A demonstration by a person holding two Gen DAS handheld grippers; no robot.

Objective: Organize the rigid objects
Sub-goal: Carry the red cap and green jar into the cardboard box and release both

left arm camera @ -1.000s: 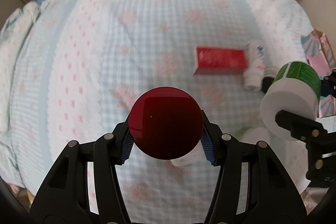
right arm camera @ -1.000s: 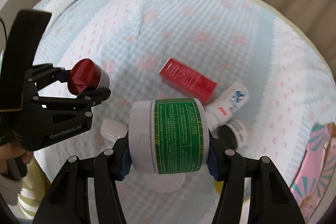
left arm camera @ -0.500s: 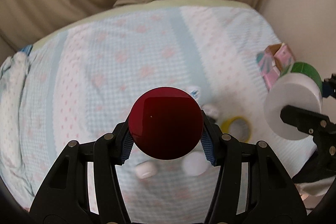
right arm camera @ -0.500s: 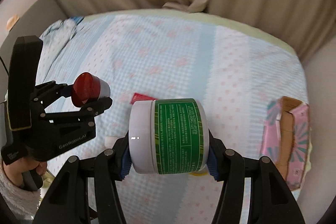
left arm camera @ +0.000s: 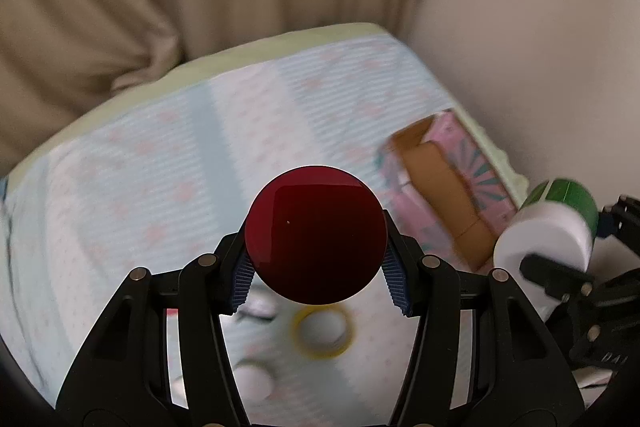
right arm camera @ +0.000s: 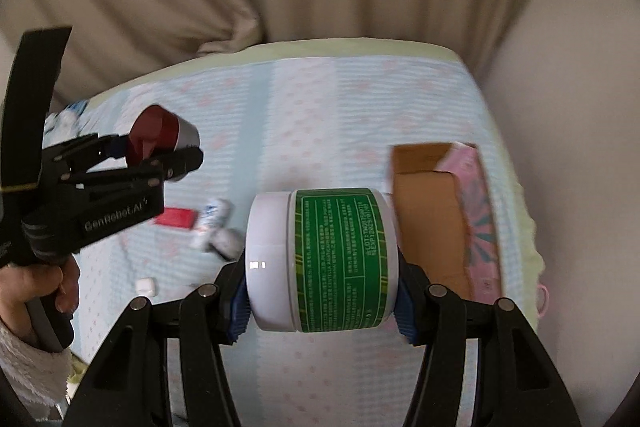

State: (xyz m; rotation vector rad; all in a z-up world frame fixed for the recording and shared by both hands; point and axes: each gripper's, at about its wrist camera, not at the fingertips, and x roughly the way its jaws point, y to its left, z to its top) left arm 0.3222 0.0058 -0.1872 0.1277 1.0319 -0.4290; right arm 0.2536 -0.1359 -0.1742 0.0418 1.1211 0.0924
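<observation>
Both views have swung up and toward the open box since a second ago: the curtain now fills the top of each picture, and the red carton and small bottles that lay ahead have slid down and away.

From the left wrist, my left claw is clenched on the red-capped jar, cap facing the camera, so its axis runs along the fingers. The open cardboard box with pink patterned sides sits ahead and to the right of this claw, on the bed. A yellow tape ring lies below the claw, a white lid nearer still. My right claw shows at the right edge with its load.

From the right wrist, that claw is grasping the green-labelled white jar crosswise, long axis level between the pads, white lid to the left. The box opens just beyond and right of it, so I judge this hand the nearer one for a drop. The left claw hangs well off to the left, over the red carton and small bottles.
</observation>
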